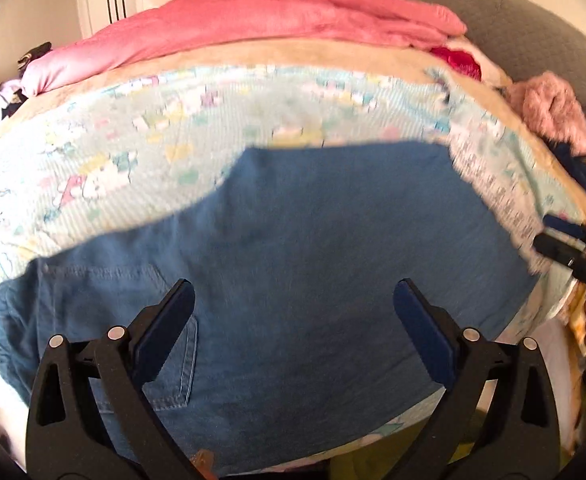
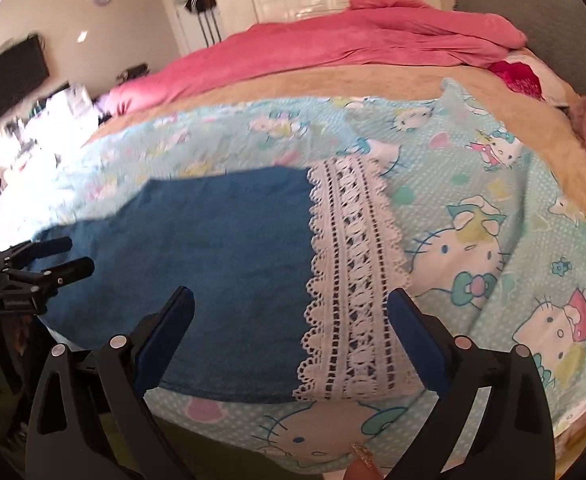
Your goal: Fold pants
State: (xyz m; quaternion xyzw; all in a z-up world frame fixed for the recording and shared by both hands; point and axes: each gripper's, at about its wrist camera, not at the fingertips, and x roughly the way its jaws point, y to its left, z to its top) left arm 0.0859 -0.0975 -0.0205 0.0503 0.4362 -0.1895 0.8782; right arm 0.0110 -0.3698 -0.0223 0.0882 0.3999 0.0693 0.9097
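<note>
Blue denim pants [image 1: 293, 248] lie flat on the bed, waist and back pocket at the left, white lace hems [image 2: 353, 280] at the right. My left gripper [image 1: 293, 296] is open and empty above the pants near the pocket. My right gripper [image 2: 289, 300] is open and empty above the lace hem end. In the left wrist view the right gripper [image 1: 557, 236] shows at the right edge. In the right wrist view the left gripper [image 2: 65, 256] shows at the left edge.
The pants rest on a pale blue cartoon-cat sheet [image 2: 473, 208] over a beige blanket [image 1: 293, 56]. A pink duvet [image 1: 273, 20] is heaped at the far side, a grey headboard [image 1: 533, 20] and a fluffy pink item [image 1: 553, 112] at the right. The bed's near edge is just below the pants.
</note>
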